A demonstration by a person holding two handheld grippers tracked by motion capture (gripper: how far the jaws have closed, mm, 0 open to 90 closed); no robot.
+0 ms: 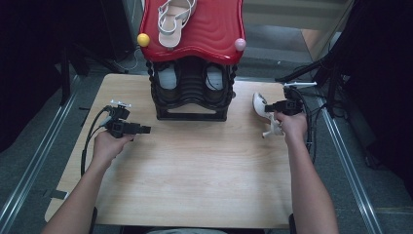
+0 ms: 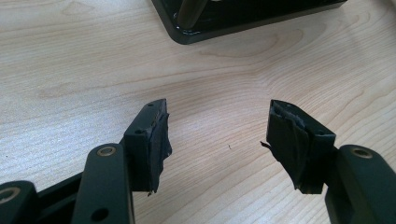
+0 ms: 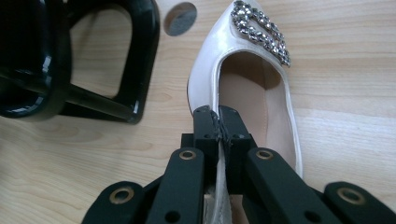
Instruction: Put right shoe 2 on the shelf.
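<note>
Pale wood is running under everything in the high view: a table (image 1: pixel 195 175) with a black shoe rack (image 1: pixel 191 92) standing at its far middle, red-topped, a strappy white sandal (image 1: pixel 171 19) lying on that top. To the right of the rack, near its base but not touching it, a white high-heeled shoe (image 1: pixel 260 108) is sitting in the grip of the right gripper (image 1: pixel 272 108), which the person's right hand (image 1: pixel 292 124) is holding beside it. To the left of the rack, and nearer the person, the left gripper (image 1: pixel 146 129) is pointing toward the rack with nothing at its tips.

Looking along the left gripper (image 2: pixel 217 140) in its own view, its jaws are standing well apart over bare wood (nothing between them), and a corner of the rack's base (image 2: pixel 224 23) is showing at the top edge.

In the right gripper view, the right gripper (image 3: pixel 219 122) is pinching its jaws together on the side rim of the shoe (image 3: pixel 224 56), the thin edge caught between the pads. A rhinestone buckle (image 3: pixel 261 30) is glinting on the toe, which is pointing away from the gripper. The rack's black frame (image 3: pixel 84 60) is lying to the left of the shoe, a strip of table between them.
</note>
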